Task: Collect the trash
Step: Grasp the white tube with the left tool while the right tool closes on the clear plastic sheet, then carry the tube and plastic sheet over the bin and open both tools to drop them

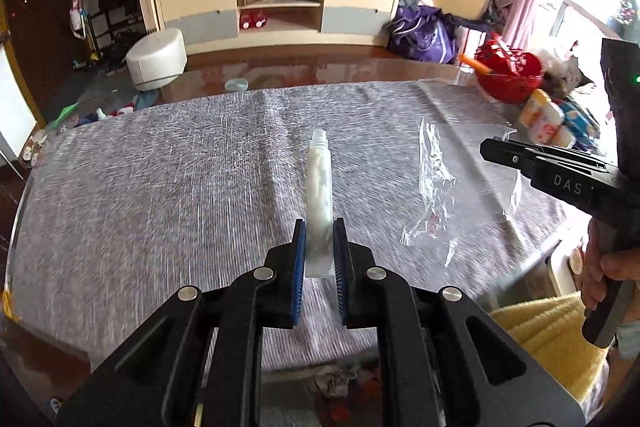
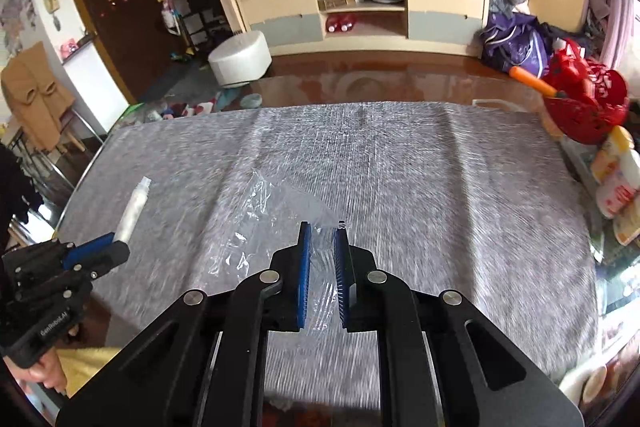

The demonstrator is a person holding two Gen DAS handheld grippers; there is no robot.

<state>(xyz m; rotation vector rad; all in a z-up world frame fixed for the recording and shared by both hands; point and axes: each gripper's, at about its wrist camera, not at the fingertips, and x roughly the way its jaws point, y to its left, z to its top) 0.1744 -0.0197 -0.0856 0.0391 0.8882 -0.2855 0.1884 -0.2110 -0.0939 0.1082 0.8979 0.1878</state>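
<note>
Left wrist cam: my left gripper (image 1: 319,227) pinches the flat end of a white squeeze tube (image 1: 319,183), cap off, threaded neck pointing away over the grey tablecloth (image 1: 160,167); a crinkled clear plastic bag (image 1: 440,183) lies just to its right. Right wrist cam: my right gripper (image 2: 322,231) sits w/ pads a little apart astride that bag's (image 2: 272,223) near edge, film between them; can't tell if it's gripped.
</note>
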